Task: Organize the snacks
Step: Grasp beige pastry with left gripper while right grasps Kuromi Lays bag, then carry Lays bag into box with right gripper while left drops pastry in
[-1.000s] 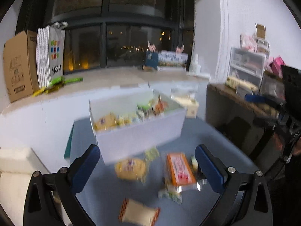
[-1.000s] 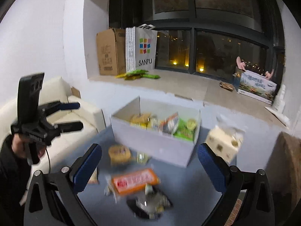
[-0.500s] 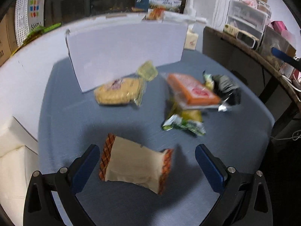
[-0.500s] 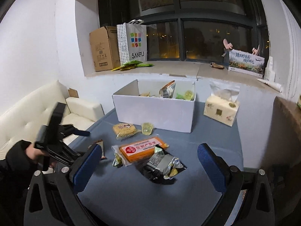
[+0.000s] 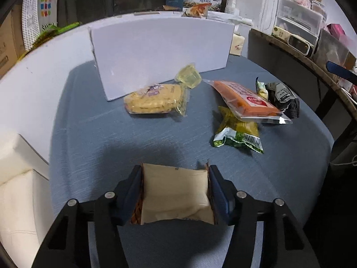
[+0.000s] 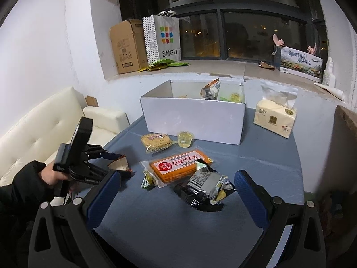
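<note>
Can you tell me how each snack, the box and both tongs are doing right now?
Left tongs: just closed, squeezing the tan packet.
Tan packet: gripped at both ends, on the table.
Right tongs: open, empty.
White box: open on top, snacks inside.
Orange packet: lying loose, overlapping others.
Black packet: lying loose, crumpled.
Yellow noodle pack: lying beside the box.
Jelly cup: upright by the box.

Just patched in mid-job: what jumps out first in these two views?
The left gripper, whose jaws have just been closing, clamps a tan snack packet at the near edge of the blue table. Behind it, loose snacks lie before the white box, the orange packet brightest. The right gripper hangs open above a black packet.
</note>
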Demonstrator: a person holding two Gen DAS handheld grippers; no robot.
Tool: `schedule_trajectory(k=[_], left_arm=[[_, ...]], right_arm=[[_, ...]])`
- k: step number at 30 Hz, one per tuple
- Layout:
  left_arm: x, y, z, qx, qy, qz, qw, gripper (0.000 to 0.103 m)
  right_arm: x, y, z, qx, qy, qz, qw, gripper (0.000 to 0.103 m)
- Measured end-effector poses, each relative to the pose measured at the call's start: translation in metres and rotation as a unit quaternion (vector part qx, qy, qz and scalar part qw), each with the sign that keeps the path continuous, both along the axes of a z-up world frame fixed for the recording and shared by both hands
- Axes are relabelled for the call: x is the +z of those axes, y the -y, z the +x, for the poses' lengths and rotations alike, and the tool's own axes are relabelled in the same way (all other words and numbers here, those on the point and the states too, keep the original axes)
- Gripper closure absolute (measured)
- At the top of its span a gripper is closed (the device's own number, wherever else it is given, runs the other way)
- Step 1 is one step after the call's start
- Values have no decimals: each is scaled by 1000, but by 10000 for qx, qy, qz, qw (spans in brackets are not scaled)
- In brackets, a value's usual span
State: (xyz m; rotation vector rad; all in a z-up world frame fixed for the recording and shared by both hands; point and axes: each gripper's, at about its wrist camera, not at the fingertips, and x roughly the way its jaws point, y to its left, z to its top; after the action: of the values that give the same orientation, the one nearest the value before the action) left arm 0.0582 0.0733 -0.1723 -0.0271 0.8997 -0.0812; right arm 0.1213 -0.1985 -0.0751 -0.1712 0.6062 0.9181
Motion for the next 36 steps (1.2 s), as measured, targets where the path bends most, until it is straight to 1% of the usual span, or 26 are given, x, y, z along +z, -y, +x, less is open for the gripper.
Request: schedule_trajectory(k=[3,6,7,10,12,13,15,17,18,19,21,22,25,28,30,31,32,33,36], left_arm=[[16,0,-15,130,307,-136,9994,40],[38,-2,-35,265,703,-302,9967,40],[48,-3,-44,350,870,-380,9949,40],[67,-6,-60,450,1169,-610,9903,40],[74,-10,-61,441,1217,-670,9893,40],[79,-10,-66,440,1262,-590,9893,40],[82,-13,-68,447,1301,-622,9885,40],[82,-19,-71,512,1330,-699,9873,40],[80,-21,-71,561,1316,-715,9871,40],[78,-25,-71,613,1282,-739,9871,40],[74,-28,-73,641,1280,-763,9868,40],[73,-30,-74,635,1291,-811,9863,40],[70,-33,-75,670,1282,-740,9867,40],[67,-36,-77,664,1307,-871,9853,40],[65,-36,-76,687,1286,-826,9859,40],[64,-36,-76,702,1274,-807,9861,40],[64,-36,-76,700,1270,-822,9860,40],[64,-36,-76,694,1278,-845,9858,40],[65,-34,-76,663,1305,-843,9856,40]], right_arm=[[-3,-9,-1,105,12,-93,9999,0],[-7,-23,0,275,-15,-221,9994,0],[-8,-32,1,367,-35,-314,9988,0],[-10,-65,7,769,-32,-544,9955,0],[-10,-92,16,1029,-63,-683,9923,0],[-11,-106,23,1123,-112,-778,9906,0],[-13,-135,35,1322,-177,-975,9863,0],[-17,-172,53,1619,-286,-1173,9794,0],[-19,-185,59,1707,-357,-1234,9769,0],[-25,-204,71,1807,-525,-1335,9730,0],[-36,-229,87,1837,-756,-1518,9682,0],[-43,-243,95,1836,-835,-1698,9646,0],[-64,-266,110,1867,-858,-2113,9556,0],[-87,-278,120,1902,-1109,-2437,9445,0],[-96,-279,125,1803,-1164,-2507,9440,0],[-100,-279,129,1756,-1282,-2473,9442,5],[-100,-278,130,1767,-1325,-2401,9453,21],[-101,-277,129,1768,-1280,-2445,9447,24],[-101,-277,122,1845,-1148,-2594,9410,25]])
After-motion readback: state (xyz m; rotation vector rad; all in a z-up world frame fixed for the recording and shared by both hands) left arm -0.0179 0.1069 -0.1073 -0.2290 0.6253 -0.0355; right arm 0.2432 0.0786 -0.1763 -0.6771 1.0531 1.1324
